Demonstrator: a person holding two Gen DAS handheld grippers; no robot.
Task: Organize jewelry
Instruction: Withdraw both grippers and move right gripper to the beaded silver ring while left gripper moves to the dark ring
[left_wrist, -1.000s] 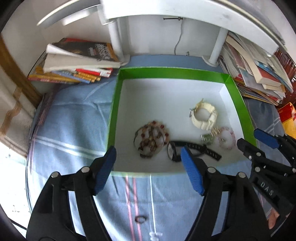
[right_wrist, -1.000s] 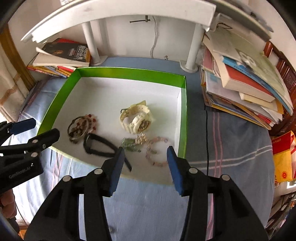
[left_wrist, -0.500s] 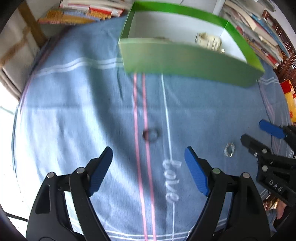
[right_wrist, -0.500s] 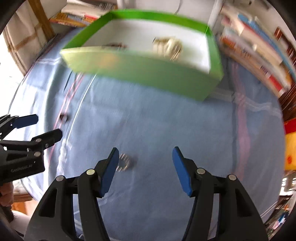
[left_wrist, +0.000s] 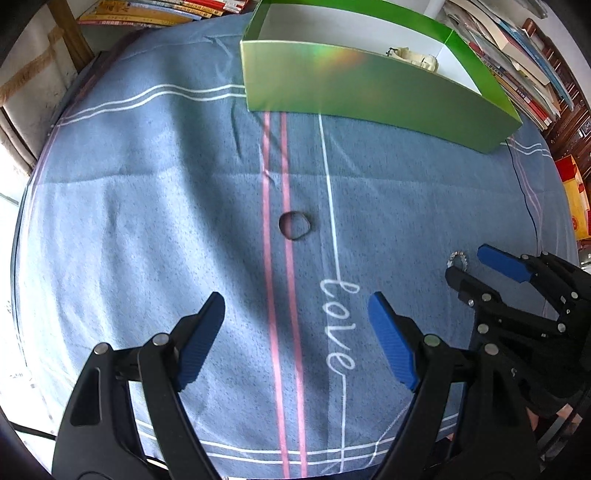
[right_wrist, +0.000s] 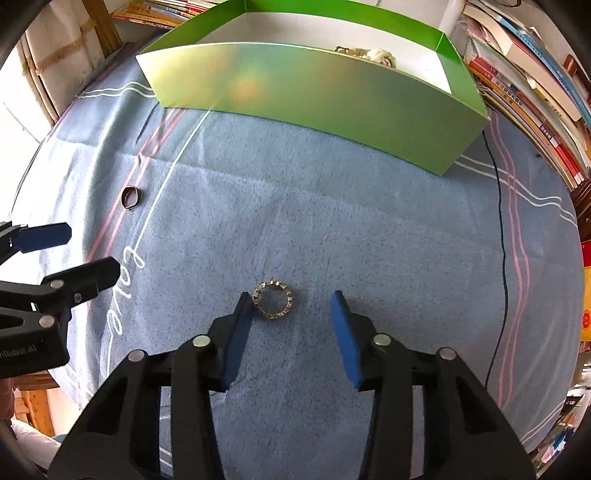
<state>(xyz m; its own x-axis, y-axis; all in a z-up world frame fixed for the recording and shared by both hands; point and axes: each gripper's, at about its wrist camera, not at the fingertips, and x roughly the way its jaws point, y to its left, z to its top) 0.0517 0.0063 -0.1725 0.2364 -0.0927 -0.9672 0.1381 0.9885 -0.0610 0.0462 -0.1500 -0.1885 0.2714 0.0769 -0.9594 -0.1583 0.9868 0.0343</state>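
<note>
Claws have dropped from over the green cardboard box (right_wrist: 317, 99) to the blue table cloth (right_wrist: 369, 229): right claw (right_wrist: 291, 314), narrowing yet unclamped, straddles the studded silver ring (right_wrist: 272, 298); left claw (left_wrist: 295, 332), spread, faces the dark plain ring (left_wrist: 294, 226).

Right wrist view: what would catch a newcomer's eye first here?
The sparkly ring on the blue cloth, lying between the right tool pads, touching or almost touching the left pad; its jaws have just been closing. Behind it stands the green box, and a dark plain ring lies far left.
</note>
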